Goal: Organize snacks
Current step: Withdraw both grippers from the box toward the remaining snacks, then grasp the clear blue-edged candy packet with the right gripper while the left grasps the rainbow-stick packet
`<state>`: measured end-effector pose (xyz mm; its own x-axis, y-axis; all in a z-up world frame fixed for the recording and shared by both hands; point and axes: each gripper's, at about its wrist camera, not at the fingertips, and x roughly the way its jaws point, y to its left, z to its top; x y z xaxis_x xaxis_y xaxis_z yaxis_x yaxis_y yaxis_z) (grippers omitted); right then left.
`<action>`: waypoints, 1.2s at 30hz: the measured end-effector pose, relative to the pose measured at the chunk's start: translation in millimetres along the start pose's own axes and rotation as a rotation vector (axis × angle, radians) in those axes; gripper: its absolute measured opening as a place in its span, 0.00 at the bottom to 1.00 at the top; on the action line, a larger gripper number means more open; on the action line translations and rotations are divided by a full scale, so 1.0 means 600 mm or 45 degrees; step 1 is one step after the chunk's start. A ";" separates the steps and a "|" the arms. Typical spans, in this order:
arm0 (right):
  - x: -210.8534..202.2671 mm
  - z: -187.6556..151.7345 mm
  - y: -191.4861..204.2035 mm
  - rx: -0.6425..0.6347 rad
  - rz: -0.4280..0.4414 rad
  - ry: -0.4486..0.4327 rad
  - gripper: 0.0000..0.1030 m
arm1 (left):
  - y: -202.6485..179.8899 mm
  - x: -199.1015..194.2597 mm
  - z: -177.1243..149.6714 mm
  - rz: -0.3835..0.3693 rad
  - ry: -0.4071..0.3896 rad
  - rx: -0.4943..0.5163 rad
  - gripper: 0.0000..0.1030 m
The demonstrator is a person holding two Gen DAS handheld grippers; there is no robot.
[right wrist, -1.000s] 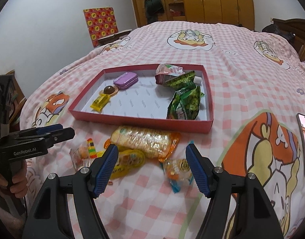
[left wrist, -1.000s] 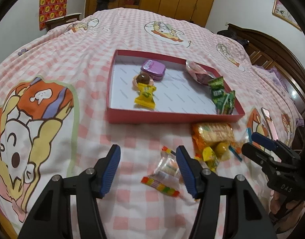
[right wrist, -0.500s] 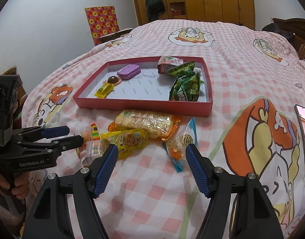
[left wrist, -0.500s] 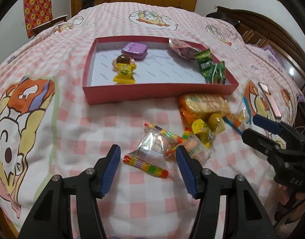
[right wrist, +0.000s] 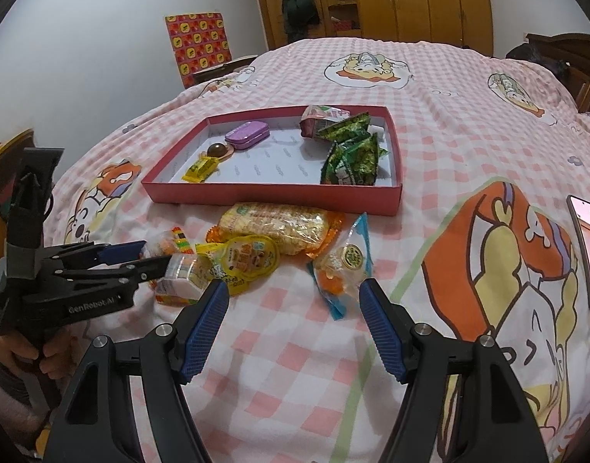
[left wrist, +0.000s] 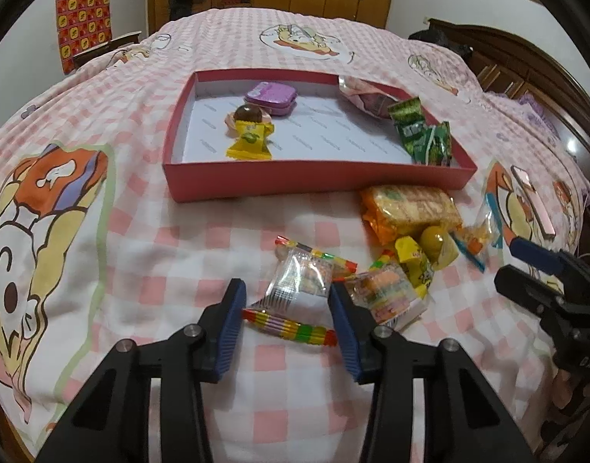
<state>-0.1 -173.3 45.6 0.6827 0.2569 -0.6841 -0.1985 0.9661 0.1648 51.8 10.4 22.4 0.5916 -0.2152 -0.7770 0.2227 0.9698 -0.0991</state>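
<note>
My left gripper [left wrist: 286, 322] fingers have just been closing in around a clear candy packet [left wrist: 300, 283] on the bed [left wrist: 121, 239], in front of the red box [left wrist: 295, 183]. I cannot tell if both pads are touching it yet. Its rainbow ends are running sideways, and it is pointing toward the box. A second packet [left wrist: 387, 293] is hiding part of the pile. My right gripper [right wrist: 293, 326] fingers are standing open, holding nothing, near an orange jelly bag [right wrist: 343, 266].

Red tray [left wrist: 314, 183]; pink-white checked bedspread [left wrist: 202, 239]; purple tin [left wrist: 271, 94]; green packets [left wrist: 422, 135].
</note>
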 end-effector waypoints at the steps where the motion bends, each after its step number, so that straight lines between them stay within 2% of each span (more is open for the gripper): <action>1: 0.000 -0.001 -0.003 0.005 -0.004 0.002 0.70 | 0.003 -0.002 0.001 0.010 -0.008 -0.012 0.45; 7: -0.002 -0.002 -0.018 0.021 -0.045 -0.007 0.70 | 0.020 -0.013 0.004 0.066 -0.056 -0.069 0.45; 12: 0.005 0.009 -0.030 0.034 -0.086 -0.014 0.70 | 0.028 0.001 0.001 0.067 -0.035 -0.104 0.45; 21: 0.046 0.011 -0.042 0.086 -0.068 0.045 0.68 | 0.029 0.007 -0.002 0.065 -0.037 -0.107 0.46; 26: 0.065 0.007 -0.046 0.101 -0.054 0.091 0.55 | 0.030 0.011 -0.003 0.055 -0.037 -0.115 0.46; 31: 0.071 0.002 -0.051 0.112 -0.045 0.094 0.52 | 0.029 0.012 -0.003 0.059 -0.039 -0.111 0.46; 36: 0.069 -0.001 -0.057 0.138 -0.049 0.074 0.45 | 0.029 0.012 -0.004 0.058 -0.040 -0.112 0.46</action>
<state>34.6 -196.0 11.0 0.6458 0.2206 -0.7309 -0.0932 0.9730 0.2113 58.3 26.0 13.7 0.6237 -0.1729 -0.7623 0.1271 0.9847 -0.1194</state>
